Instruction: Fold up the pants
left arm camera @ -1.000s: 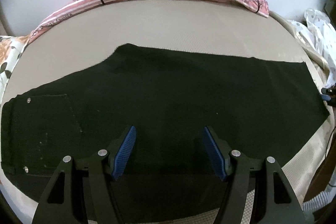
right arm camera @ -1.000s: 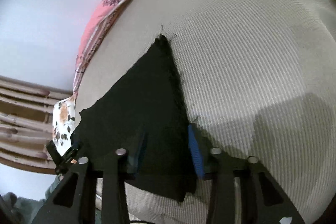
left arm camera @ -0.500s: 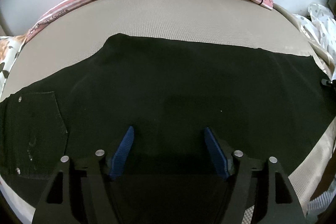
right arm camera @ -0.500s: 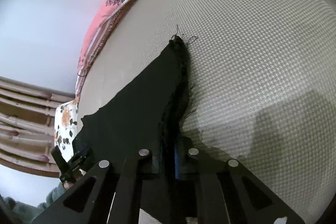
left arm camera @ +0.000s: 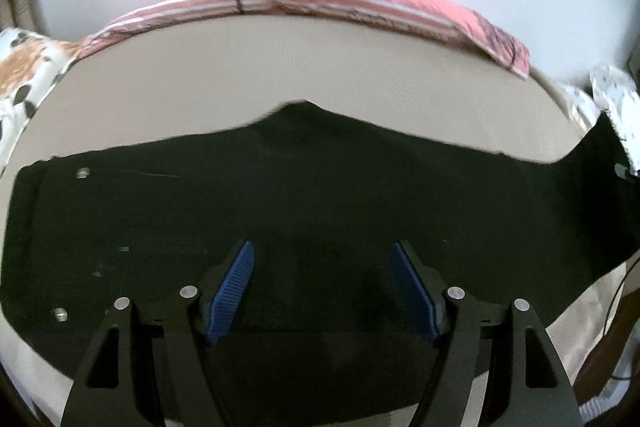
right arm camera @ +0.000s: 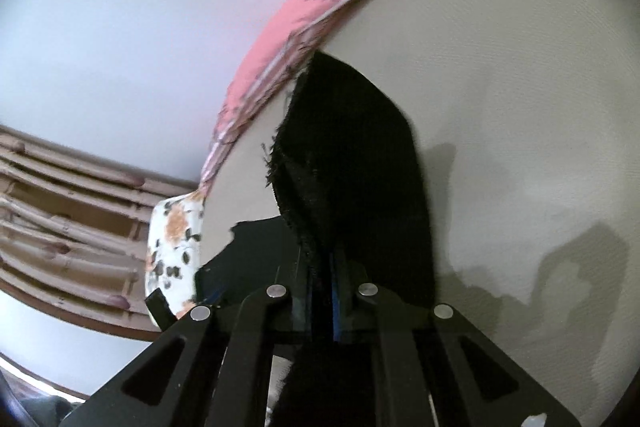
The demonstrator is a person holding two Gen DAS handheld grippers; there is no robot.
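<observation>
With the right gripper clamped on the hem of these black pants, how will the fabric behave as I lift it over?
The black pants look floppy: the pinched leg end already curls and droops around the right gripper. The fabric seems thick, so it will probably drag rather than flutter. The frayed hem may snag on the textured beige mattress.

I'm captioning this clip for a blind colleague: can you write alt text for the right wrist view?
The right tool is shut on the frayed hem of black pants, lifting that end off a beige mattress. Behind lie a pink striped pillow along a white wall, a floral cushion and a bamboo headboard.
</observation>
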